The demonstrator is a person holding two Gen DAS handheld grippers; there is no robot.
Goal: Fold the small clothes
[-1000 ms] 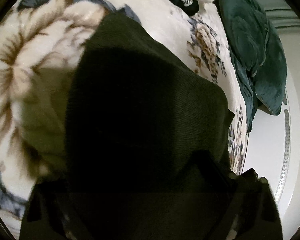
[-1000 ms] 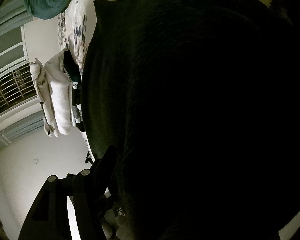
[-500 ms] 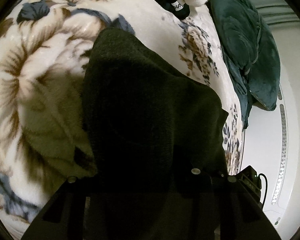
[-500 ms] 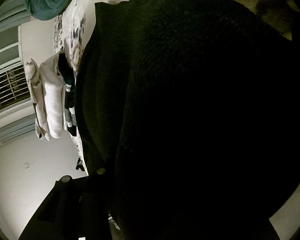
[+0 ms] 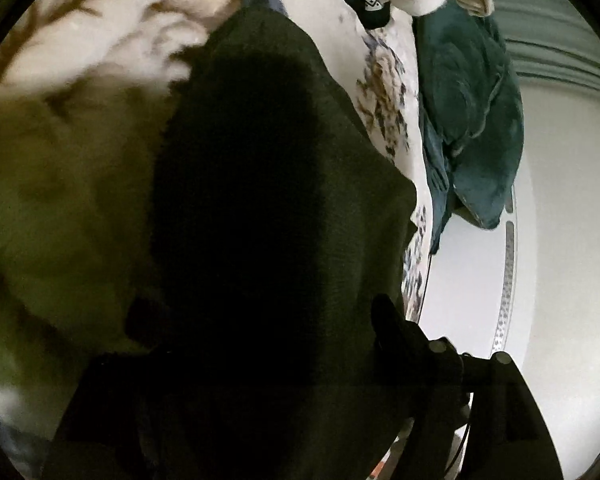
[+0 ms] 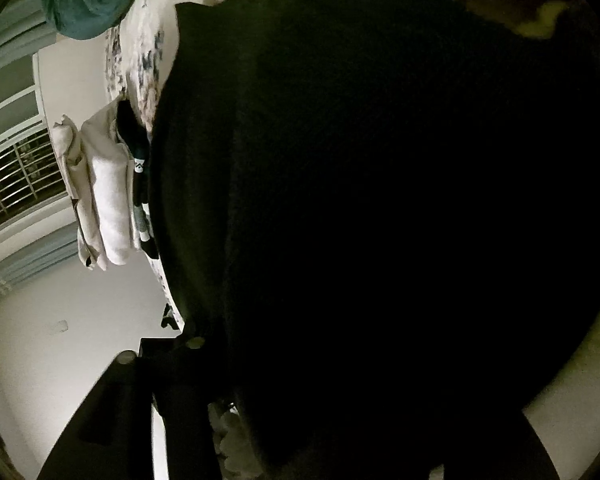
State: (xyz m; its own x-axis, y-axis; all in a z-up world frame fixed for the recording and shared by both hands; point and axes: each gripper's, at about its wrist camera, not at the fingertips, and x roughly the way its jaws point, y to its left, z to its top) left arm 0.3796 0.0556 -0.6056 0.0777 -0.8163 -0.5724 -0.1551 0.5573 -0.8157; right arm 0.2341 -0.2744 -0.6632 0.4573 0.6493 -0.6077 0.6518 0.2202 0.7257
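Dark knit garment (image 5: 260, 200) is spread on the floral blanket (image 5: 80, 92) of the bed, draped between the fingers of the left claw (image 5: 260, 380) and the right claw (image 6: 340, 360), whose jaws have just been opening, though pad contact cannot be told in the darkness.

A knit garment (image 5: 260, 200) lies on the blanket (image 5: 80, 100), folded clothes (image 6: 104, 200) beyond it.

A floral blanket (image 5: 100, 60) carries a dark knit garment (image 5: 300, 128), folded pale clothes (image 6: 108, 208) and a teal blanket (image 5: 472, 92)
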